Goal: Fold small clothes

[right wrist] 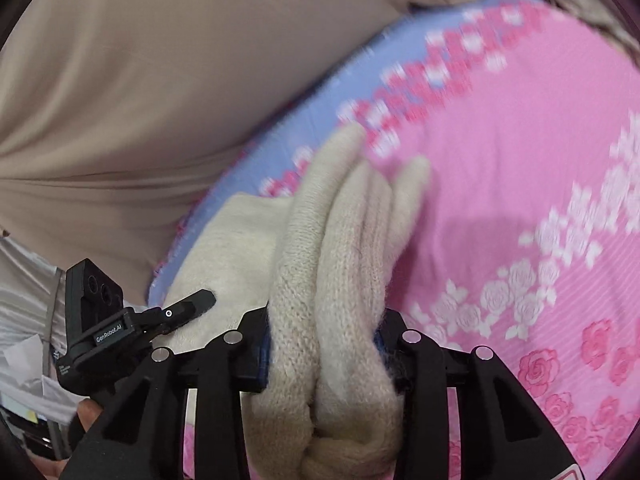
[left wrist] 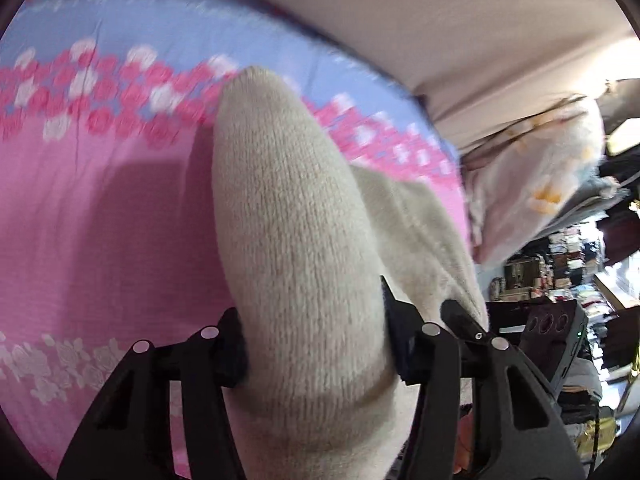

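Note:
A cream knitted garment (left wrist: pixel 292 248) hangs between both grippers above a pink and blue flowered bedsheet (left wrist: pixel 100 220). My left gripper (left wrist: pixel 316 356) is shut on one thick fold of it, which bulges forward past the fingers. My right gripper (right wrist: pixel 322 344) is shut on bunched folds of the same cream knit (right wrist: pixel 340 248), which stick out ahead in several ridges. A further flap of the knit (right wrist: pixel 236 248) spreads to the left behind the other gripper's camera mount (right wrist: pixel 96 312). The sheet (right wrist: pixel 520 160) is blurred in both views.
A beige wall or headboard (left wrist: pixel 460 20) runs behind the bed. A pale flowered pillow (left wrist: pixel 536 184) lies at the bed's right end. Cluttered shelves (left wrist: pixel 568 256) stand beyond it. Beige fabric (right wrist: pixel 140 80) fills the upper left of the right wrist view.

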{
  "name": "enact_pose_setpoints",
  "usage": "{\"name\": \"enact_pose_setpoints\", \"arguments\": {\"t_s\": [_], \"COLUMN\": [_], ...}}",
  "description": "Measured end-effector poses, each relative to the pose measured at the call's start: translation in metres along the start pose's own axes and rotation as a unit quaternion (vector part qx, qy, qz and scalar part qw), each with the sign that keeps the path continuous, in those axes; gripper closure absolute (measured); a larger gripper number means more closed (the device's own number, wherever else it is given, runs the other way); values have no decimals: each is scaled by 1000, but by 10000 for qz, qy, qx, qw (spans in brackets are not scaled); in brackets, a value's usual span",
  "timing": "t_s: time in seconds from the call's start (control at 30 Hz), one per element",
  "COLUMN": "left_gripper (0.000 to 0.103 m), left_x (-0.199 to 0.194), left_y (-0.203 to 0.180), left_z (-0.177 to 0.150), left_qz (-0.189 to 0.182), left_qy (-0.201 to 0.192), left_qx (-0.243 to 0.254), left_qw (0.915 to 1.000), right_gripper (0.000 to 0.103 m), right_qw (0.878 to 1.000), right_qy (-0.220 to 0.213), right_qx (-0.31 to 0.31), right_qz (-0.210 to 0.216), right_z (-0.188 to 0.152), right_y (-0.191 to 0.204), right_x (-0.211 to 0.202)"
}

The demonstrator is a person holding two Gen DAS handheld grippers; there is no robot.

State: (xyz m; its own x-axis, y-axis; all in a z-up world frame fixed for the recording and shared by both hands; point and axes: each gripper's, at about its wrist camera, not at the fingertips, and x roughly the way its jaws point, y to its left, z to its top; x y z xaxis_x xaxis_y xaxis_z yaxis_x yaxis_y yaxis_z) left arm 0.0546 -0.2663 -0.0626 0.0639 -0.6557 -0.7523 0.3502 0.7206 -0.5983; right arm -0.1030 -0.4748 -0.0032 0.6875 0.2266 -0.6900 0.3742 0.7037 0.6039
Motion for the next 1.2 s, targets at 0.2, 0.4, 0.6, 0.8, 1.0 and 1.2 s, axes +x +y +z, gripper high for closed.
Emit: {"name": "enact_pose_setpoints", "arguments": {"t_s": [0.2, 0.4, 0.6, 0.8, 1.0, 1.2], "left_gripper": [52, 52, 52, 52, 51, 51], "left_x": [-83, -170, -258, -324, -368, -392], "left_y": [-58, -84, -59, -10, 48, 106], "left_z": [19, 29, 31, 31, 30, 36], "left_qz": [-504, -484, -273, -53, 222, 451], "left_qy": [-565, -1210, -1857, -2321, -2602, -2720], "left_qx": [656, 1131, 1291, 1202, 1087, 991], "left_qw": [9950, 9850, 9737, 9652, 9592, 9561], "right_gripper": [67, 67, 67, 67, 67, 67], "right_qw": [9946, 9840, 9715, 9576, 9466, 9449], "right_qy": [-772, -1187, -1174, -953, -663, -374], "right_qx": [-657, -1164, -1759, -2301, -2606, -2654], "right_qz": [238, 638, 1074, 1446, 1782, 1882], "right_z": [34, 47, 43, 30, 3, -26], "right_y": [74, 149, 221, 287, 333, 364], "right_x": [-72, -94, -83, -47, -1, 47]}}
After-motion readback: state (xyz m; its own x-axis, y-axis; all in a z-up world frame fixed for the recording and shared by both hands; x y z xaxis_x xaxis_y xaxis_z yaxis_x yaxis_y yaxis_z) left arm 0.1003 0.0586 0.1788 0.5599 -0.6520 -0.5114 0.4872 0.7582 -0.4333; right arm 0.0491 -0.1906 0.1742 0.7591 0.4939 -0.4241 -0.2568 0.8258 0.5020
